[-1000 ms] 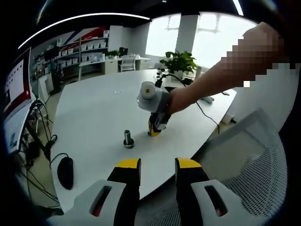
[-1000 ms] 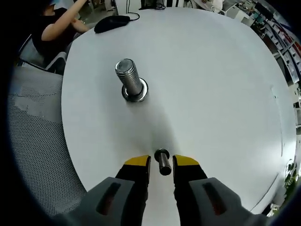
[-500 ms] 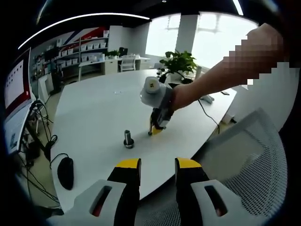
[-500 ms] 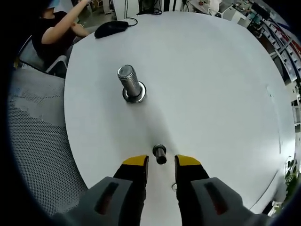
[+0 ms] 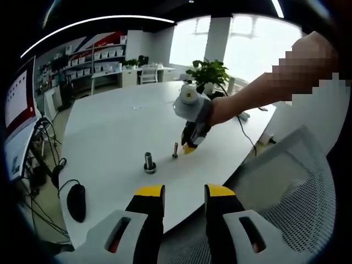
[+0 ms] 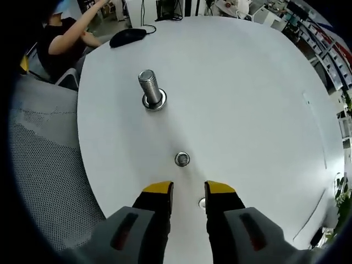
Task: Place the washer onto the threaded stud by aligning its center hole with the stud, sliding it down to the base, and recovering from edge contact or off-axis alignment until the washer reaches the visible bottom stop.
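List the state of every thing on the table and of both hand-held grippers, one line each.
Large threaded stud: upright on the table, a ring-like piece at its base.
Small stud: upright, standing free, ungripped.
Washer: small ring flat on the table beside the right jaw, not on any stud.
Right hand-held gripper: open, empty, above the table.
Left hand-held gripper: open, empty, off the table edge.
Mouse: resting near the table edge.

1. The left gripper (image 5: 184, 192) hangs with its jaws parted, holding nothing.
2. Ahead on the white table (image 5: 110, 132) stands a threaded stud (image 5: 149, 163).
3. Beyond, the right gripper (image 5: 192, 144) hovers beside a small bolt (image 5: 175, 150).
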Demonstrator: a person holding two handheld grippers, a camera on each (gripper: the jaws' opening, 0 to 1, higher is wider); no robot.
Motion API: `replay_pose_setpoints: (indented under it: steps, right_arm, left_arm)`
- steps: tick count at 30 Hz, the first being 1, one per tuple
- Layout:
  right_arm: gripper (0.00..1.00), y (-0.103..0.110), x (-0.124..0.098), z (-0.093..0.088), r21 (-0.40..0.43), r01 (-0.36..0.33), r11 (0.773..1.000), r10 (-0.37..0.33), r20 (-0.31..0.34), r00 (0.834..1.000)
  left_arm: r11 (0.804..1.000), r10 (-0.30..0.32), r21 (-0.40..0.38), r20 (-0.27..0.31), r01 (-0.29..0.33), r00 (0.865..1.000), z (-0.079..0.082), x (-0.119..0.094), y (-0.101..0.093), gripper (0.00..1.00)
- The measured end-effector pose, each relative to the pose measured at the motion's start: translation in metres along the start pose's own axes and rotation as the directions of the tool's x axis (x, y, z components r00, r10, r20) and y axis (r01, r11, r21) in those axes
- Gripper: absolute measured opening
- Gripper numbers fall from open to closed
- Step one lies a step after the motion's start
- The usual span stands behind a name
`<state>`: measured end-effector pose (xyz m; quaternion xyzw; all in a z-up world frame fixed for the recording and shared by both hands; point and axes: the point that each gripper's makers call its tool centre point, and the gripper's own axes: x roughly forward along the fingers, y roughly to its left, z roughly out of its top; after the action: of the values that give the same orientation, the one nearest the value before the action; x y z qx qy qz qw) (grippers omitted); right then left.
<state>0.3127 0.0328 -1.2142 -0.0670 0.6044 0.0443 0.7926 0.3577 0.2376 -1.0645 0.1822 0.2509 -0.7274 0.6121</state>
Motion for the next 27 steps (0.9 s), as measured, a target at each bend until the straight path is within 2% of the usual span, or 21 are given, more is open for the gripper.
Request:
replay_pose_setpoints:
  steps: [3,6,9,11,15,17,20,27]
  right_arm:
    - [0.26,-0.008,0.007,-0.007,0.009,0.003,1.0,-0.003,-0.003,1.0]
    - [0.26,-0.003,0.0,-0.016,0.022,0.01,1.0,-0.009,-0.011,1.0]
    - [0.26,-0.007,0.005,-0.024,0.039,0.014,0.999,-0.013,-0.015,1.0]
    - [0.26,0.0,-0.002,-0.028,0.057,0.015,0.998,-0.014,-0.02,1.0]
    - [0.26,-0.011,0.009,-0.035,0.085,0.017,0.996,-0.015,-0.023,1.0]
    - [0.26,-0.005,0.004,-0.035,0.094,0.016,0.995,-0.014,-0.023,1.0]
    - [0.25,-0.016,0.008,-0.033,0.117,0.025,0.993,-0.024,-0.009,1.0]
    - [0.25,-0.016,0.008,-0.041,0.202,0.027,0.979,-0.028,-0.001,1.0]
  left_arm:
    - [1.0,-0.001,0.001,-0.001,0.001,1.0,0.0,0.0,0.0,0.27]
    - [1.0,-0.002,0.001,0.001,0.002,1.0,0.0,0.0,0.001,0.27]
    - [1.0,-0.002,0.002,0.0,0.002,1.0,0.001,-0.001,0.001,0.27]
    - [1.0,-0.002,0.002,0.0,0.002,1.0,-0.002,0.0,0.003,0.27]
    - [1.0,-0.002,0.001,0.001,0.002,1.0,-0.002,0.0,0.004,0.27]
    - [1.0,-0.002,0.001,0.001,0.002,1.0,-0.004,0.002,0.006,0.26]
    - [1.0,-0.003,0.0,0.0,0.003,1.0,-0.002,0.001,0.004,0.26]
    - [1.0,-0.001,-0.001,-0.004,0.001,1.0,-0.006,0.003,0.007,0.26]
